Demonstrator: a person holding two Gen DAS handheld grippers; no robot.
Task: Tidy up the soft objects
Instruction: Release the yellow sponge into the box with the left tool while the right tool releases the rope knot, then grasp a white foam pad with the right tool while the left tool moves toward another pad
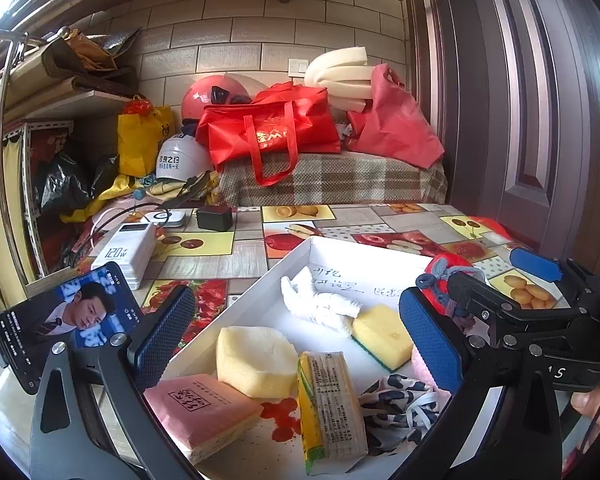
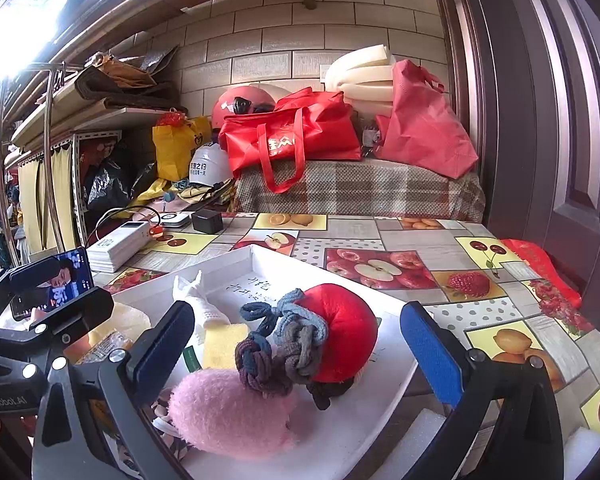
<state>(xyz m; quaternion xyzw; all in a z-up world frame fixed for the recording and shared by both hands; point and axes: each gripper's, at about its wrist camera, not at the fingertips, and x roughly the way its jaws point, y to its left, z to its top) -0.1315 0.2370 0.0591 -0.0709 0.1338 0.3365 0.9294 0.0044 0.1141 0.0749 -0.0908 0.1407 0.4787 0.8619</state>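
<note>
A white tray (image 1: pixel 364 249) on the fruit-print table holds soft things: a pale yellow sponge (image 1: pixel 256 360), a pink pack (image 1: pixel 202 412), a yellow tissue pack (image 1: pixel 332 408), a yellow-green scouring sponge (image 1: pixel 382 334), a white cloth (image 1: pixel 320 304) and a spotted fabric piece (image 1: pixel 400 408). My left gripper (image 1: pixel 296 352) is open above them. In the right wrist view the tray (image 2: pixel 392 384) holds a red plush ball (image 2: pixel 344 328), a knotted grey-blue rope (image 2: pixel 284 344) and a pink fluffy item (image 2: pixel 228 412). My right gripper (image 2: pixel 296 352) is open around them, and shows in the left wrist view (image 1: pixel 536 268).
A phone (image 1: pixel 66 320) showing a video stands at the left. A white power bank (image 1: pixel 126 252) and a black charger (image 1: pixel 215 217) lie at the table's far side. Red bags (image 1: pixel 272 128), helmets and foam sit on a plaid-covered bench behind. A door (image 1: pixel 540 100) stands at the right.
</note>
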